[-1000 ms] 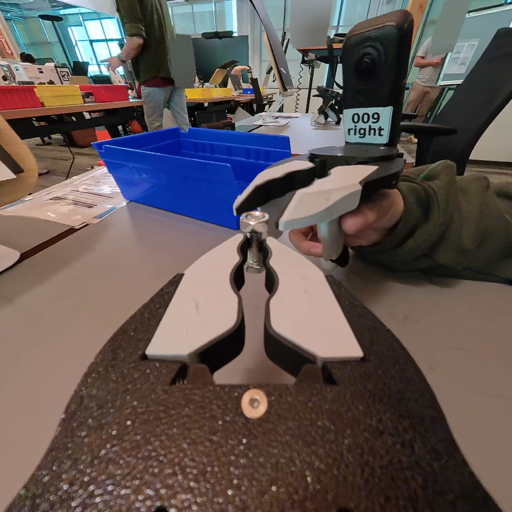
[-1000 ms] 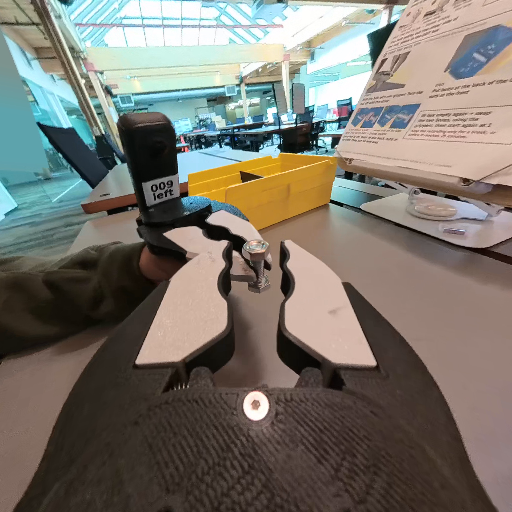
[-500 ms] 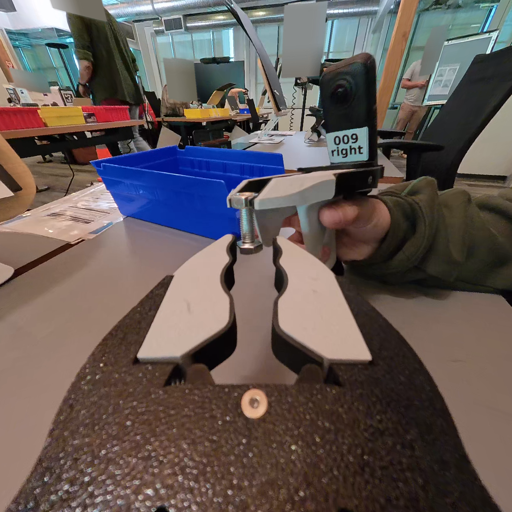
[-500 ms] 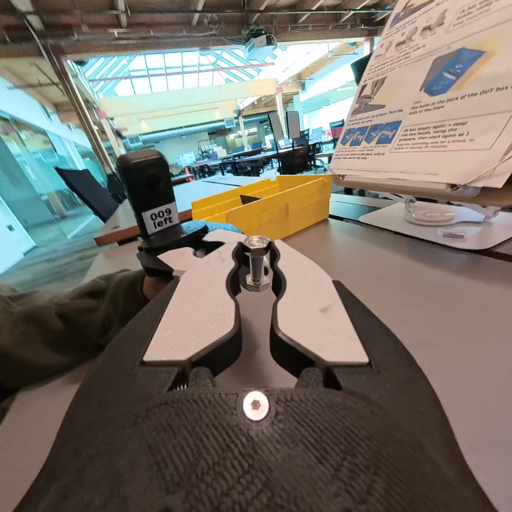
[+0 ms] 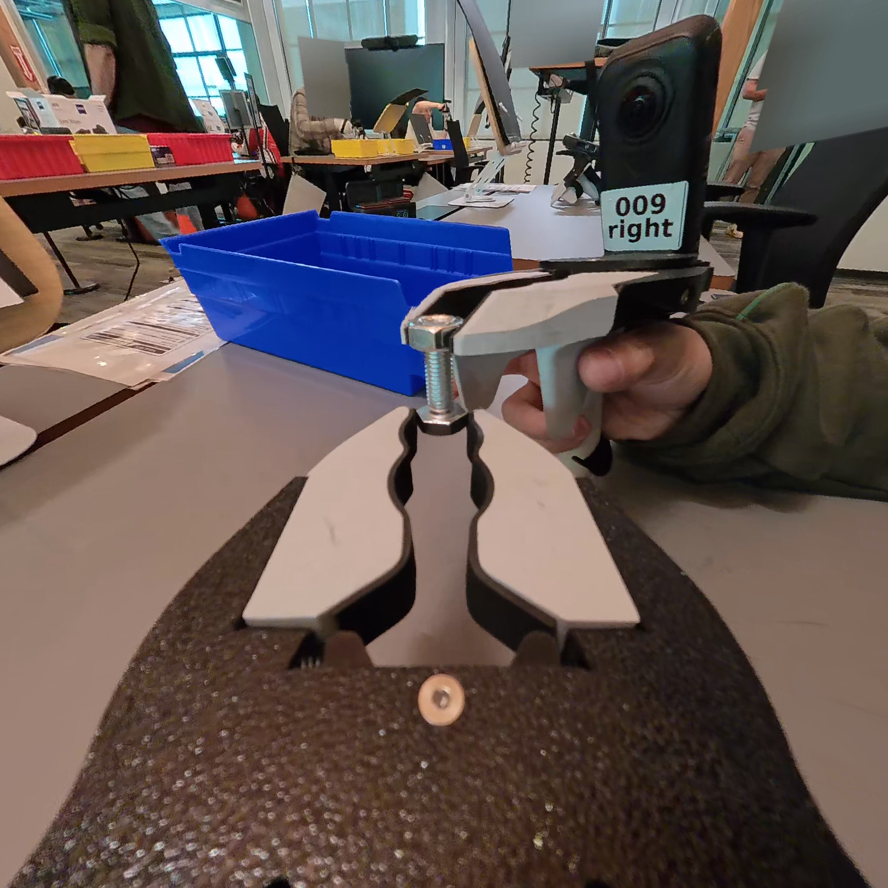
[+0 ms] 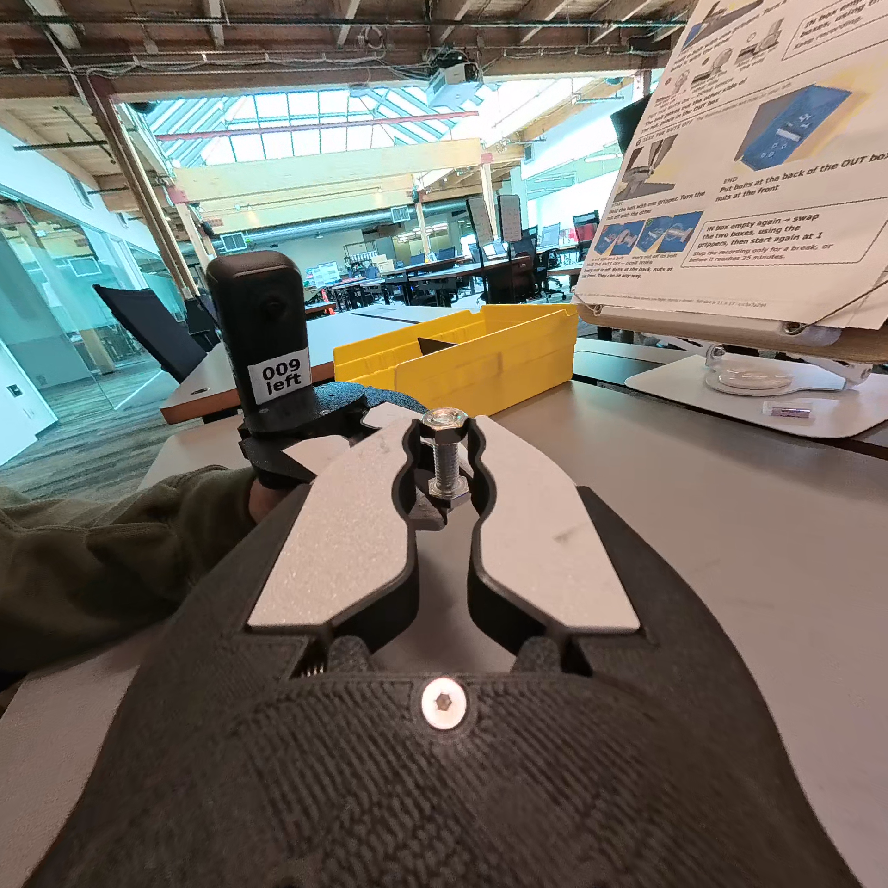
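Observation:
A silver hex bolt (image 5: 438,379) stands upright above the grey table (image 5: 192,456), with a hex nut (image 5: 439,425) at the low end of its thread. My left gripper (image 5: 441,432) is shut on the nut, both fingertips pressed against its sides. My right gripper (image 5: 432,331) comes in from the right and is shut on the bolt's head. In the right wrist view my right gripper (image 6: 441,432) clamps the head, and the thread (image 6: 444,463) and nut (image 6: 449,490) hang below. One of the left gripper's fingers (image 6: 326,449) reaches in from the left under mine.
A blue bin (image 5: 307,307) stands behind the bolt, beside a bagged sheet of paper (image 5: 129,336). A yellow bin (image 6: 480,370) sits farther off. A sheet stand (image 6: 745,168) on a white base (image 6: 817,408) is at the right. A black chair (image 5: 841,192) stands behind the right hand. Less than 4 cm separates the two grippers' tips.
A second ago my left gripper held the bolt by its thread and my right was open. The right shut on the head. The left let go, dropped lower and shut on the nut.

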Motion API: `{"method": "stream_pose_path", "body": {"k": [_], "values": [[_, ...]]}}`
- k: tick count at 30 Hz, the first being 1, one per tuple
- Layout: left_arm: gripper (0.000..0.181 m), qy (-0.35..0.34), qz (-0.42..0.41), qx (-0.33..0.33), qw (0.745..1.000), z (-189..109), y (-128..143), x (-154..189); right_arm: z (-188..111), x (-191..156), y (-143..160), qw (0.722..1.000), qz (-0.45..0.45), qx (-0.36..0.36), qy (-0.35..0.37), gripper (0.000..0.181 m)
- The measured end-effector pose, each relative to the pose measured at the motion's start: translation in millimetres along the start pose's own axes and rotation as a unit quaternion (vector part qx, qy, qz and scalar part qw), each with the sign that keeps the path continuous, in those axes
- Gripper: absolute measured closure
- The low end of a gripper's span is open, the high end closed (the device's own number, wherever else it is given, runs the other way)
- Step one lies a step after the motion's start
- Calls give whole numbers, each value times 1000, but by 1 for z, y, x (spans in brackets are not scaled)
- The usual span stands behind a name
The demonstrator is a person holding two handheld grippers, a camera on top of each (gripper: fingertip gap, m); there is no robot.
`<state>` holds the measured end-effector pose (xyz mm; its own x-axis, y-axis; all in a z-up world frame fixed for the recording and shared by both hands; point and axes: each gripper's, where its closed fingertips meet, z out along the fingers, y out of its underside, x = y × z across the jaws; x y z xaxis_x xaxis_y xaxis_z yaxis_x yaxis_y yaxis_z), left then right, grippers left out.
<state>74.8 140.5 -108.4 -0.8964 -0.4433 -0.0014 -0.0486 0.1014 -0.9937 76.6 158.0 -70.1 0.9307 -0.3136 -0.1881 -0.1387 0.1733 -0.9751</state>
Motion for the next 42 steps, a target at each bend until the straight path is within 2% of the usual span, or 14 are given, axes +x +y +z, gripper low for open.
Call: {"method": "stream_pose_path", "body": {"k": [4, 7, 13, 16, 19, 22, 24, 25, 27, 29, 33, 39, 41, 42], "values": [[163, -17, 20, -10, 1000, -1, 3, -4, -1, 1, 1, 1000, -5, -7, 5, 163], [163, -35, 34, -30, 998, -1, 9, -10, -3, 4, -3, 1000, -9, 2, 10, 151], [163, -40, 36, -24, 998, -2, 8, -11, -1, -1, 0, 1000, -7, -8, 1, 153], [163, -33, 35, -19, 999, -2, 6, -9, -2, 8, 0, 999, -20, -9, 33, 137], [163, -32, 33, -20, 999, -1, 6, -8, 1, 2, 5, 1000, -14, -21, 14, 135], [163, -69, 18, -32, 997, -5, 10, -22, 4, -9, 9, 999, -25, -36, -12, 138], [163, -86, 1, -33, 996, -10, 11, -31, 2, -32, 12, 994, -43, -47, -85, 169], [163, -87, -1, -27, 996, -11, 10, -33, 3, -36, 13, 993, -41, -52, -96, 168], [163, -82, -3, -13, 997, -12, 6, -31, 6, -25, 14, 996, -58, -54, -51, 153], [163, -75, 1, -10, 997, -11, 3, -27, 5, -16, 16, 995, -75, -58, -20, 147], [163, -36, 8, -3, 999, -6, 1, -13, 4, -3, 11, 998, -51, -40, 17, 126], [163, -51, 1, -23, 998, -5, 7, -18, 6, -17, 9, 999, -25, -27, -30, 131], [163, -64, -15, -22, 998, -8, 8, -25, 2, -33, 12, 994, -32, -40, -92, 161], [163, -66, -21, -19, 997, -9, 7, -27, 3, -35, 12, 994, -28, -42, -98, 159]]}}
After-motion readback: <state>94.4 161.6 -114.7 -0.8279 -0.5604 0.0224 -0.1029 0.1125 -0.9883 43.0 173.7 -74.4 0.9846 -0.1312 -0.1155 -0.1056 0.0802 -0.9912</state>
